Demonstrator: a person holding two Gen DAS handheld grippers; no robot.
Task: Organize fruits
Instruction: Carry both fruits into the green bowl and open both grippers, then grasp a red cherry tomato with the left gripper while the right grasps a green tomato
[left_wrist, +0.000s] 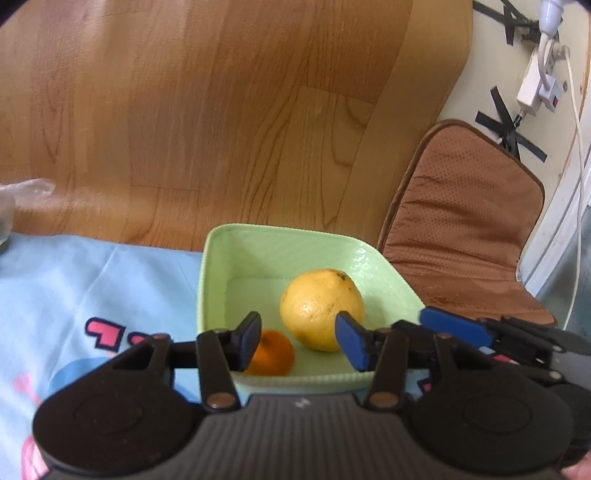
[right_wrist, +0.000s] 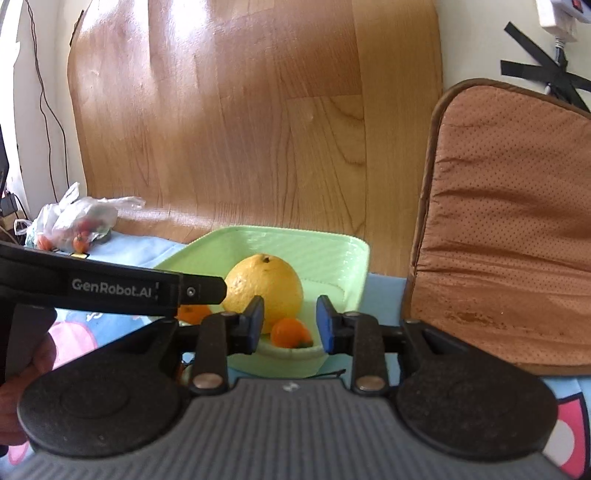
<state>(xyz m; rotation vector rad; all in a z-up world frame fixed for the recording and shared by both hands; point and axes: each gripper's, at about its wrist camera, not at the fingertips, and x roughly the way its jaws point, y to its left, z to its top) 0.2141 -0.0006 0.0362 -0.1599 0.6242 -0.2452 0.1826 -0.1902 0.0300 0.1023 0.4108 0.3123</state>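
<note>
A pale green square bowl (left_wrist: 218, 280) (right_wrist: 332, 247) stands on the blue printed cloth. In it lie a large yellow citrus fruit (left_wrist: 321, 308) (right_wrist: 266, 286) and a small orange mandarin (left_wrist: 273, 354) (right_wrist: 290, 332). A second small orange fruit (right_wrist: 192, 313) shows behind the left gripper's body in the right wrist view. My left gripper (left_wrist: 301, 343) is open and empty, just above the bowl's near rim. My right gripper (right_wrist: 290, 326) is open and empty at the bowl's near right side; its fingers (left_wrist: 454, 326) also show in the left wrist view.
A brown cushioned chair (left_wrist: 469, 229) (right_wrist: 517, 240) stands right of the bowl. A wooden board (left_wrist: 221, 110) rises behind. A plastic bag with small red and orange fruits (right_wrist: 79, 225) lies at the far left. A power strip and cables (left_wrist: 535, 85) hang on the wall.
</note>
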